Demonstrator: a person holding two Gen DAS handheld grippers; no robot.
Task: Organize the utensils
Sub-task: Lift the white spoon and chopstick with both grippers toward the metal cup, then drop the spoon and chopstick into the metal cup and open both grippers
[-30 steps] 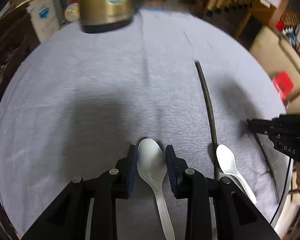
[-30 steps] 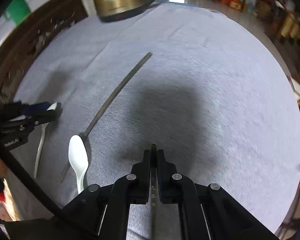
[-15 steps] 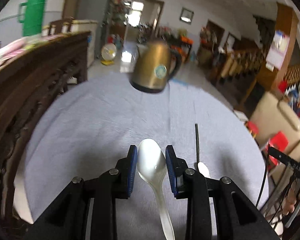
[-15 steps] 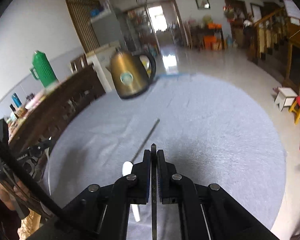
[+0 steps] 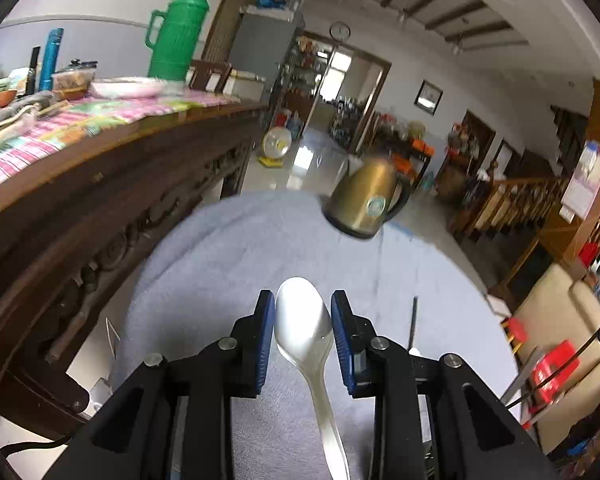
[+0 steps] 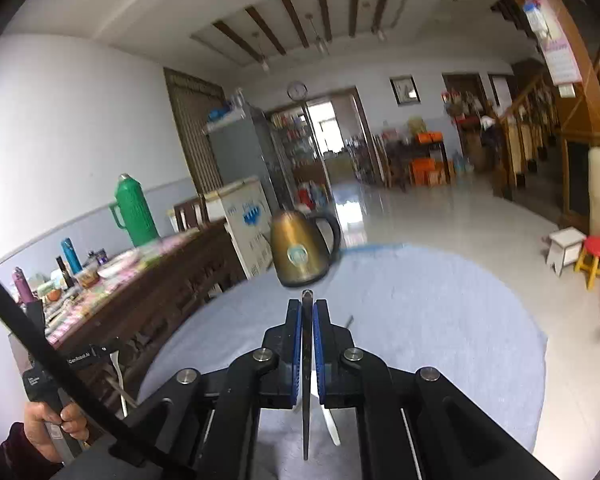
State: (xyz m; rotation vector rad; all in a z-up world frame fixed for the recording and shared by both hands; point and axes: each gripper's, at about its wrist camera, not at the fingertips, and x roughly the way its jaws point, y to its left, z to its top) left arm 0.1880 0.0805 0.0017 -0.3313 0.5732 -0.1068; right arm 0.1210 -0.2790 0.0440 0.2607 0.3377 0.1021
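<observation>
My left gripper (image 5: 303, 312) is shut on a white plastic spoon (image 5: 306, 332); the blue pads press the sides of its bowl and the handle runs back under the camera. It is lifted above the round table with the grey cloth (image 5: 220, 264). My right gripper (image 6: 307, 308) is shut on a thin dark chopstick (image 6: 306, 360) that stands on edge between the pads. On the cloth lie a second dark chopstick (image 5: 413, 320) (image 6: 349, 321) and another white spoon (image 6: 330, 420). In the right wrist view the left gripper (image 6: 100, 354) shows at the left, held by a hand (image 6: 56, 420).
A brass-coloured kettle (image 5: 364, 204) (image 6: 300, 252) stands at the table's far edge. A dark wooden sideboard (image 5: 80, 208) crowded with a green thermos (image 5: 176, 36) and dishes runs along the left. Low stools (image 6: 596, 256) stand on the floor to the right.
Both grippers have risen from the cloth and tipped upward, so the views now take in the room. The spoon and the chopstick stay gripped. The kettle looks farther away.
</observation>
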